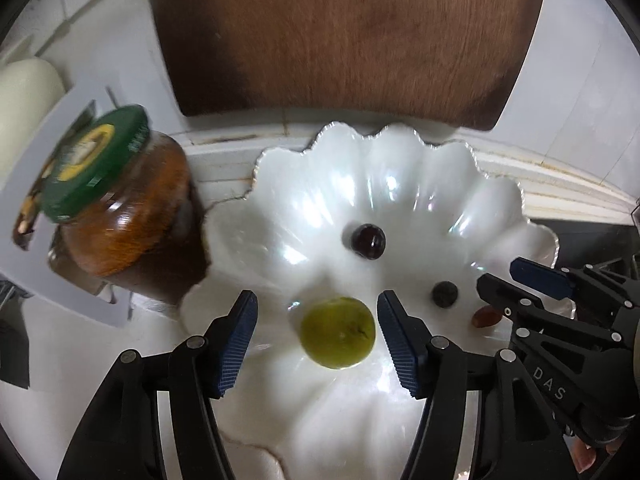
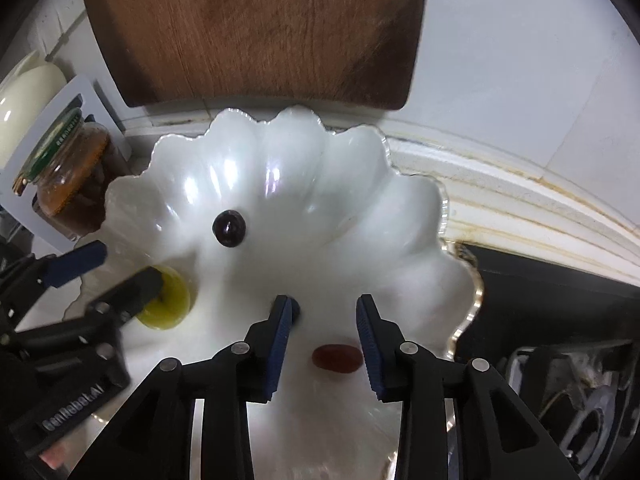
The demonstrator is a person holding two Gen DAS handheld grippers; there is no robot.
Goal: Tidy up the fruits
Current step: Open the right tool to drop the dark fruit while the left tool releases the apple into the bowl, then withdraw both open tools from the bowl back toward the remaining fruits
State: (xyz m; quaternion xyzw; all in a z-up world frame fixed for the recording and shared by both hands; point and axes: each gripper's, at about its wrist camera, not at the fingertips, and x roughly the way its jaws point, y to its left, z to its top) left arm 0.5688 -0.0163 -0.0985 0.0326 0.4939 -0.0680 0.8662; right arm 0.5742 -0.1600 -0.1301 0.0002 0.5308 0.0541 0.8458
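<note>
Both my grippers hang over the white scalloped bowl (image 1: 420, 184), pads touching no fruit.

In the bowl: my left gripper (image 1: 316, 338) brackets the green fruit (image 1: 338, 332), fingers apart; my right gripper (image 2: 322, 344) stands narrowly parted around the red fruit (image 2: 336, 358). A dark cherry (image 2: 229, 229) lies nearer the bowl's far wall; a jar (image 1: 120, 208) stands just outside its left rim.

A white scalloped glossy bowl (image 1: 400, 184) holds a round green fruit (image 1: 338, 332) lying free between the left gripper (image 1: 316, 336)'s parted blue-padded fingers. Farther in sits a dark glossy cherry (image 1: 368, 241); right of it, a small dark berry (image 1: 445, 293) and a reddish-brown oval fruit (image 1: 486, 316) by the right gripper (image 1: 516, 284). A green-lidded glass jar (image 1: 120, 208) stands left, a brown wooden board (image 1: 348, 40) beyond.
</note>
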